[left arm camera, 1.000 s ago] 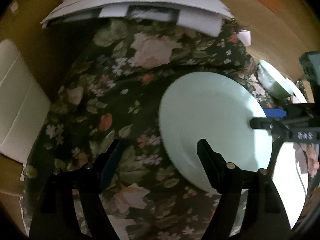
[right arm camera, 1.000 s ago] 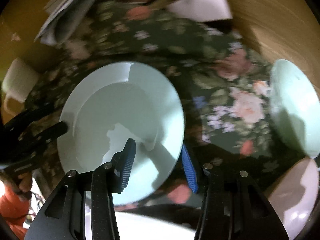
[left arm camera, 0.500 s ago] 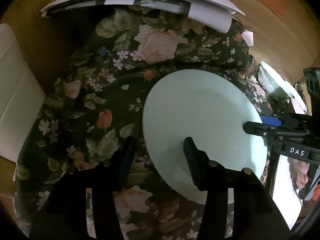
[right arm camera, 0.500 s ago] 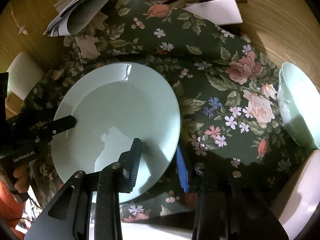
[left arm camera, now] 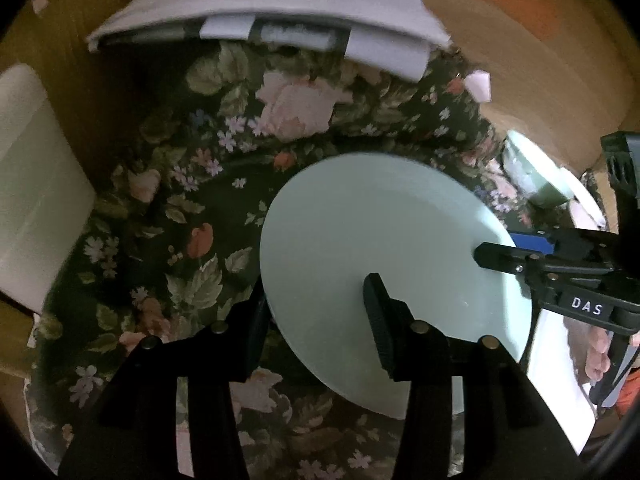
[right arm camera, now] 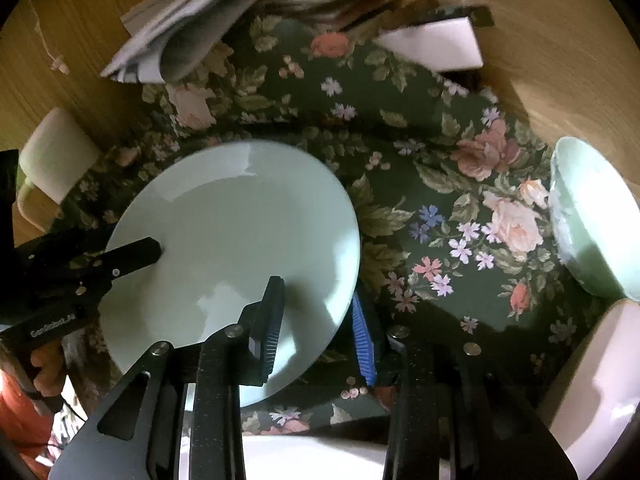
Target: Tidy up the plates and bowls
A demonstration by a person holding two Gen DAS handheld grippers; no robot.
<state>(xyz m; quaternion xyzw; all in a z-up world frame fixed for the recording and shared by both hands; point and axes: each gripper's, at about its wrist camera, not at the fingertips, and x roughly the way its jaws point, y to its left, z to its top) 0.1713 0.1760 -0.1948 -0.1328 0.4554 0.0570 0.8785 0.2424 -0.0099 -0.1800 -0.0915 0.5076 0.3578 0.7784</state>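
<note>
both hand-held grippers closed in since earlier, left (left arm camera: 316, 312) and right (right arm camera: 318, 320) clamping plate (left arm camera: 380, 240) rim

Plate (left arm camera: 384, 248) at centre, over the cloth (left arm camera: 192, 208) on the tabletop (right arm camera: 552, 56). Left tongs (left arm camera: 316, 320) straddle its left rim; right tongs (right arm camera: 320, 320) straddle its right rim. Papers (left arm camera: 272, 12) lie behind the cloth. Bowl (right arm camera: 592, 216) sits on the cloth's right side, well apart from the plate.
</note>
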